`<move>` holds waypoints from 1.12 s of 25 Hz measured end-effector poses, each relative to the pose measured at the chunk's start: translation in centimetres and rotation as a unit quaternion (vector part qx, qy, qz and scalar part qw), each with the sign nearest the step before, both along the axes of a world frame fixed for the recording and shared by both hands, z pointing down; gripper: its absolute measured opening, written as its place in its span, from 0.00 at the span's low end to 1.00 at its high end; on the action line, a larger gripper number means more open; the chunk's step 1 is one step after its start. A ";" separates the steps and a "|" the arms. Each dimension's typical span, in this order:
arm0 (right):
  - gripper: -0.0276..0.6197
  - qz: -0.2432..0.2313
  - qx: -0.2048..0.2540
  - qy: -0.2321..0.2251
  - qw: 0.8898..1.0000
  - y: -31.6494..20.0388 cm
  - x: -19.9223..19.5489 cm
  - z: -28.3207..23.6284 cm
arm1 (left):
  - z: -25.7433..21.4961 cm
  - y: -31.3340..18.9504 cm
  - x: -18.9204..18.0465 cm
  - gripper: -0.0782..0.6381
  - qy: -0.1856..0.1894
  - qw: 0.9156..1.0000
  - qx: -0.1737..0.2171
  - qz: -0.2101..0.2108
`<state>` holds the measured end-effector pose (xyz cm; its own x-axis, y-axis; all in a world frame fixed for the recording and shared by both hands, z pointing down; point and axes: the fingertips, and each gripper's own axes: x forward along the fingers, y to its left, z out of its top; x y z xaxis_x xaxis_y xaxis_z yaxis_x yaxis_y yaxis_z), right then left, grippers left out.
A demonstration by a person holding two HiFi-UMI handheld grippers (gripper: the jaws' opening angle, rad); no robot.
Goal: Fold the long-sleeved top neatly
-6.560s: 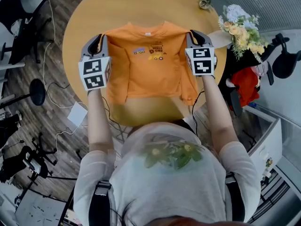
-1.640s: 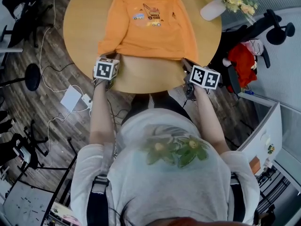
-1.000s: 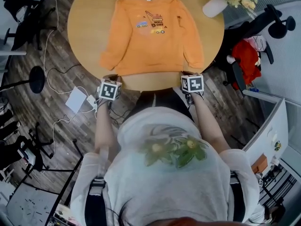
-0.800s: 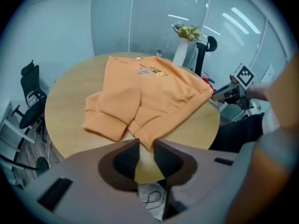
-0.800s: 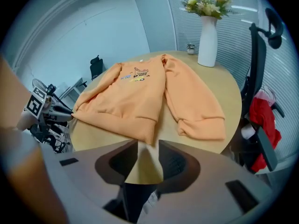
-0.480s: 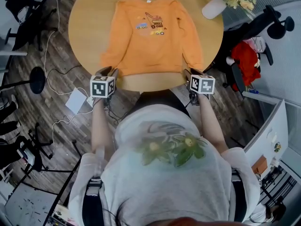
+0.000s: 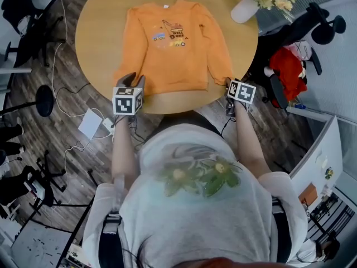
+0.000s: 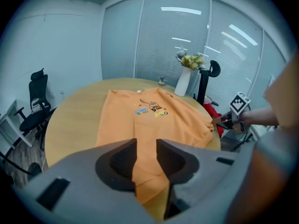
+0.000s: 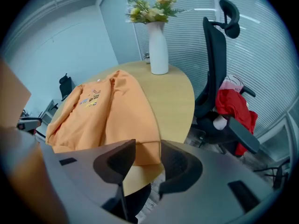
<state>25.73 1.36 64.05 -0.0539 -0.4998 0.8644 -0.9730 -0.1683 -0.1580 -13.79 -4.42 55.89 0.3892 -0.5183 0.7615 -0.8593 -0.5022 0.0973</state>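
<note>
The orange long-sleeved top (image 7: 170,49) lies flat on the round wooden table (image 7: 100,15), print side up and collar at the far side. My left gripper (image 7: 134,78) is at the near left corner of the hem. Its jaws have just been opening and stand apart, with orange cloth (image 8: 149,120) showing in the gap, not pinched. My right gripper (image 7: 228,85) is at the cuff of the right sleeve (image 9: 147,153). Its jaws have also just been opening, and the cuff lies loose beyond the gap. In the left gripper view the right gripper (image 8: 224,122) shows by the table's edge.
A white vase of flowers (image 7: 244,7) stands at the far right rim of the table (image 9: 173,92). Beside the table on the right are a black office chair (image 9: 219,78) and a red garment (image 7: 290,71). Cables and a white box (image 7: 89,130) lie on the floor at the left.
The top, first held up in the air, now lies spread on the table. Within the last second both grippers opened off its near edge, and the right one moved out to the sleeve cuff.
</note>
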 end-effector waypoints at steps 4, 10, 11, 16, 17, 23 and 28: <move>0.29 0.027 -0.017 -0.018 0.999 0.5 0.5 1.9 | 0.2 -0.1 1.7 0.27 -0.011 1.000 0.001 0.018; 0.11 0.037 0.010 -0.036 0.999 -0.7 0.8 1.0 | 0.4 -0.5 2.3 0.27 -0.022 0.999 -0.003 0.022; 0.11 0.043 0.028 -0.025 0.998 -1.4 1.6 -0.1 | 0.4 -0.6 2.4 0.27 -0.023 0.999 -0.004 0.023; 0.10 0.069 0.133 0.015 0.989 -6.6 6.7 -7.6 | 0.7 -1.2 3.8 0.27 -0.018 0.999 -0.005 0.029; 0.10 0.073 0.152 0.020 0.985 -7.6 7.7 -9.2 | 0.8 -1.3 4.4 0.27 -0.016 0.999 -0.006 0.032; 0.10 0.090 0.250 0.040 0.963 -11.5 12.0 -17.9 | 1.0 -1.4 8.9 0.27 0.008 0.998 -0.015 0.060; 0.10 0.083 0.297 0.044 0.950 -13.4 13.6 -22.4 | 0.5 -1.2 13.7 0.27 0.029 0.994 -0.018 0.101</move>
